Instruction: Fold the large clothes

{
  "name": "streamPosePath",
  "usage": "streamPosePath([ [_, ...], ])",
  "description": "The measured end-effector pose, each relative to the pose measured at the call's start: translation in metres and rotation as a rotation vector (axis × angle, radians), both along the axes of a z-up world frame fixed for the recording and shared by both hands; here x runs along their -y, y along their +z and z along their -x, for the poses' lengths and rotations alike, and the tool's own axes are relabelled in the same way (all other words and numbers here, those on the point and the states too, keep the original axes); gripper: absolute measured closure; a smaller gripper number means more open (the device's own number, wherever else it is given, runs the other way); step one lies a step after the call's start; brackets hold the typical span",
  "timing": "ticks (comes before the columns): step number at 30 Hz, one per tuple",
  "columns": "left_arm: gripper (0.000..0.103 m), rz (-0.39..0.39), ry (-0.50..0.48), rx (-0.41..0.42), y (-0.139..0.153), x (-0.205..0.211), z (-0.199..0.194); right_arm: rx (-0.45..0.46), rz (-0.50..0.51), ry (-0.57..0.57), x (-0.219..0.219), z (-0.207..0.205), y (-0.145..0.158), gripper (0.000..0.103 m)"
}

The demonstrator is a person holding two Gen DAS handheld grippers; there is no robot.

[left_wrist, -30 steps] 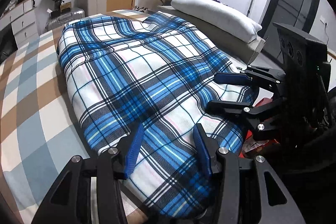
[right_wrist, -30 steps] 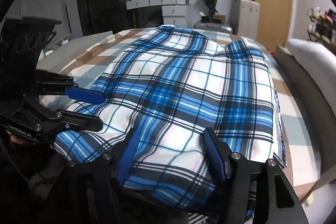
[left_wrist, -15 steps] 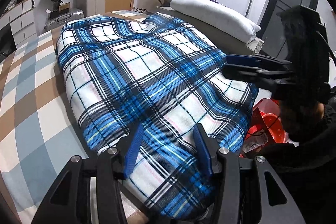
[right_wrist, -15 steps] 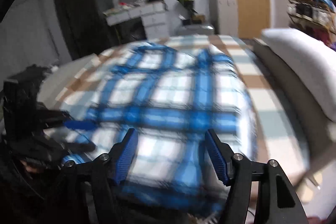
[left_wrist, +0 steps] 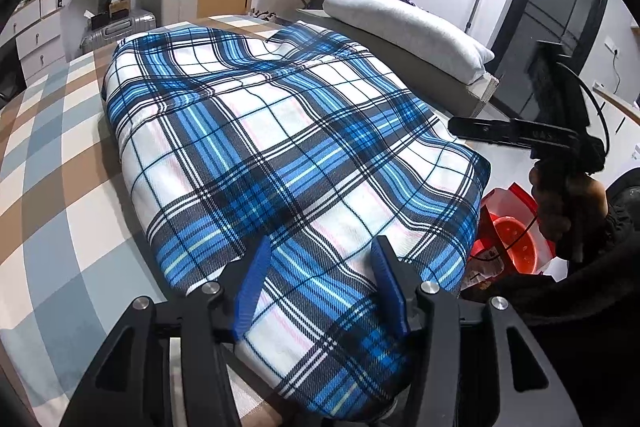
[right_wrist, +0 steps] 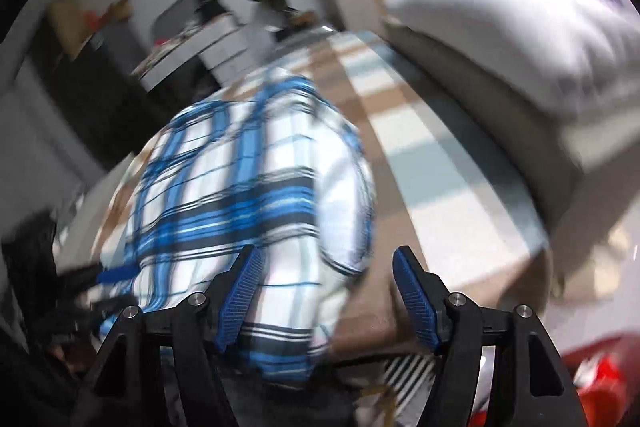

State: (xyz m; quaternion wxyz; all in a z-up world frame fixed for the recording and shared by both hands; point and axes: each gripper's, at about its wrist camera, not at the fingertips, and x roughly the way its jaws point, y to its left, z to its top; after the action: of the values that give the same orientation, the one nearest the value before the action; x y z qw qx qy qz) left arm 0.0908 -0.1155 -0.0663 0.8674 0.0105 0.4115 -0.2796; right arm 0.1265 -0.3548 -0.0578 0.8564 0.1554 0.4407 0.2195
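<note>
Since a second ago, seen from the left wrist, the right gripper (left_wrist: 472, 129) has swung off the cloth and out past the bed's right edge, held up by the person's hand (left_wrist: 560, 203) in a dark sleeve. The left gripper (left_wrist: 320, 287) sits where it was, low over the near end of the blue, white and black plaid fabric garment (left_wrist: 280, 147). Its blue ribbed pads (left_wrist: 250, 287) stand apart and are easing wider, with cloth lying between them but not pinched. The garment lies as a long folded slab down the brown, blue and white checked bed sheet (left_wrist: 52, 163). My read: one fold is laid, and both hands are letting go to set up the next.

Over to the right wrist, and it's badly smeared. The right gripper (right_wrist: 328, 291) has its pads well apart and opening further; the plaid's right edge passes under the left pad, bare sheet under the right, nothing gripped. The long white pillow (right_wrist: 520, 39) on its grey bolster lies well off to the right.

Next it likely needs both hands on the near hem, or one at each end, for a cross fold. Room is generous on the sheet to the left; to the right the bed edge drops away to a red plastic basin (left_wrist: 516, 245).
</note>
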Motion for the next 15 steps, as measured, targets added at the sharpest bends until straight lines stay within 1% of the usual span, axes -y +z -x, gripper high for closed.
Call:
streamPosePath([
  [1, 0.055, -0.004, 0.001, 0.001, 0.000, 0.001, 0.000, 0.010, -0.014, 0.021, -0.005, -0.001, -0.001, 0.034],
  [2, 0.055, -0.007, 0.006, 0.001, 0.000, 0.002, 0.001, 0.024, -0.002, 0.041, -0.010, -0.001, 0.000, 0.034],
  [3, 0.054, -0.008, 0.010, 0.000, 0.000, 0.003, 0.001, 0.028, 0.053, 0.081, -0.022, -0.002, 0.000, 0.036],
  [4, 0.054, -0.010, 0.015, -0.001, 0.000, 0.003, 0.001, 0.037, 0.153, 0.127, -0.035, -0.001, -0.001, 0.038],
  [5, 0.054, -0.014, 0.023, -0.006, 0.001, 0.004, 0.001, 0.061, 0.201, 0.147, -0.041, 0.000, 0.002, 0.038],
  [7, 0.054, -0.015, 0.050, -0.016, 0.007, 0.003, 0.001, 0.078, 0.206, 0.136, -0.038, 0.001, 0.011, 0.038],
  [9, 0.054, -0.011, 0.078, 0.000, 0.016, 0.001, 0.003, 0.160, 0.202, 0.114, -0.033, 0.014, 0.029, 0.036],
  [10, 0.054, -0.008, 0.077, 0.013, 0.019, 0.001, 0.004, 0.205, 0.201, 0.129, -0.036, 0.022, 0.037, 0.036],
  [11, 0.052, -0.006, 0.054, 0.024, 0.022, 0.004, 0.005, 0.248, 0.193, 0.171, -0.043, 0.032, 0.043, 0.036],
  [13, 0.050, -0.001, -0.004, 0.022, 0.021, 0.013, 0.006, 0.275, 0.170, 0.260, -0.062, 0.046, 0.044, 0.035],
  [14, 0.050, -0.004, -0.043, 0.018, 0.018, 0.020, 0.008, 0.272, 0.170, 0.293, -0.069, 0.050, 0.040, 0.035],
  [15, 0.049, -0.030, -0.080, 0.024, 0.014, 0.029, 0.011, 0.259, 0.187, 0.350, -0.081, 0.054, 0.030, 0.036],
])
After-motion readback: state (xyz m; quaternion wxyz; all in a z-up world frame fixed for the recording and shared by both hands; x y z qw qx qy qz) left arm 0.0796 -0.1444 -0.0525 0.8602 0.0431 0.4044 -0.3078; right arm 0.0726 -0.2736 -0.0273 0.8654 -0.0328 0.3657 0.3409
